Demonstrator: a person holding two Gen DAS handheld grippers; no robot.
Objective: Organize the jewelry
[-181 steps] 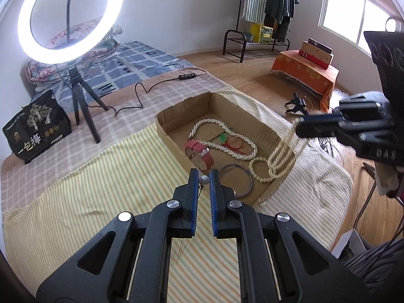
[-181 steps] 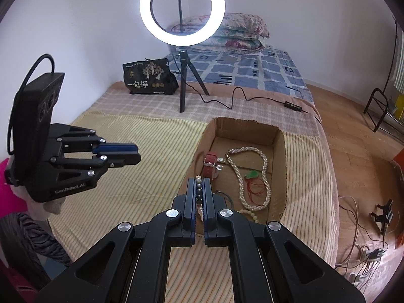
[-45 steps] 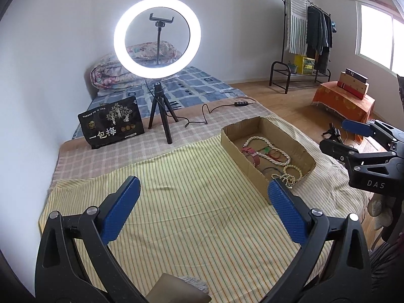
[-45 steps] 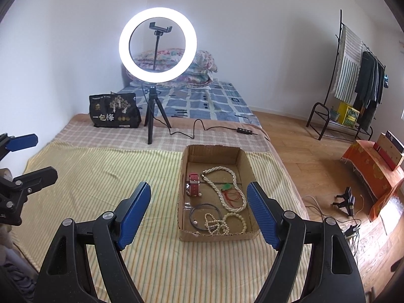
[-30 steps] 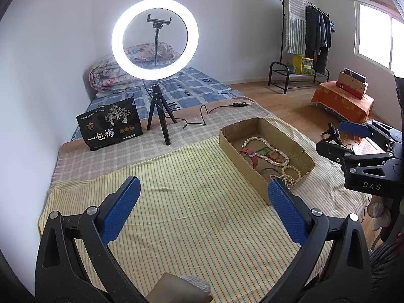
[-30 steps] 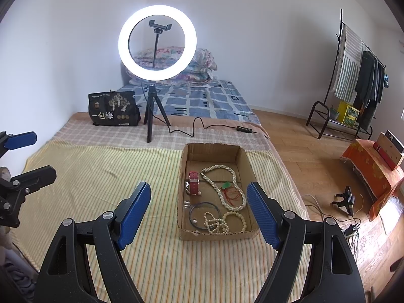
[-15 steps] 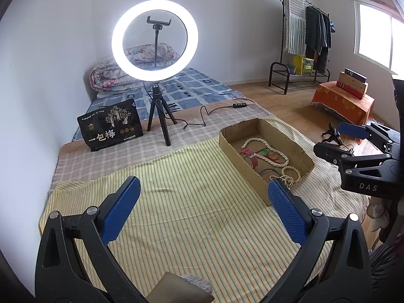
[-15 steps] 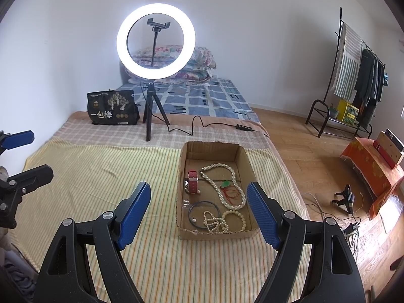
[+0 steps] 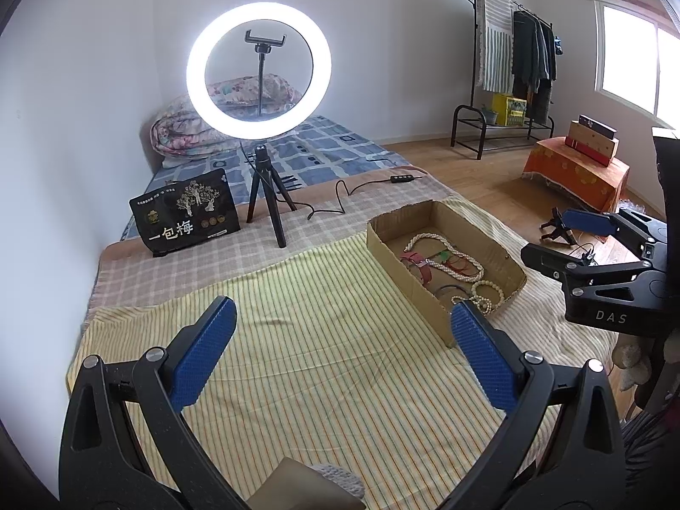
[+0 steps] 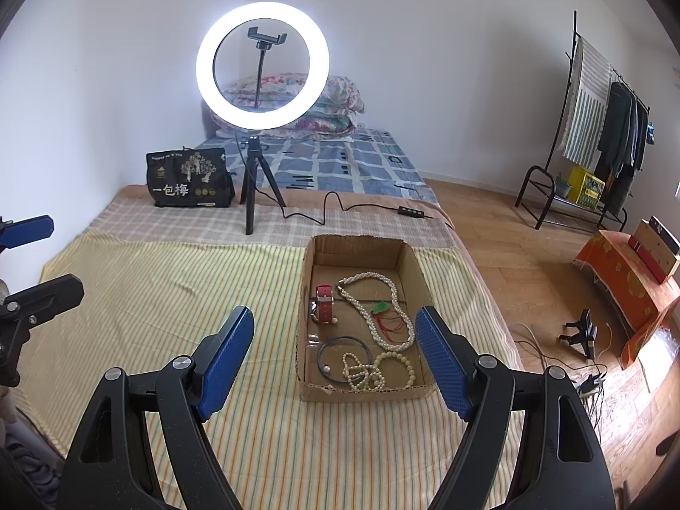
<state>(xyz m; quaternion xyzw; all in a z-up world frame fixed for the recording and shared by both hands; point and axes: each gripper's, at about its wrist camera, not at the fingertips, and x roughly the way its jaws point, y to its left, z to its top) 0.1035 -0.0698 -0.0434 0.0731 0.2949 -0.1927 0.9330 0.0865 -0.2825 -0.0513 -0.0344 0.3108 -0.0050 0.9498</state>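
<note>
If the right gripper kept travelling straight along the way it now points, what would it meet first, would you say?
Most likely the open brown cardboard box: the right gripper, jaws wide and empty, aims down at the near end, around the thin dark bangle and cream bead strands. Depth is uncertain.

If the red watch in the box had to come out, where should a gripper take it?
Probably across the strap of the red watch, coming straight down from above. It lies flat beside the left wall of the cardboard box, so a side approach looks blocked; pinching the narrow strap's long edges clears the pearl necklace.
</note>
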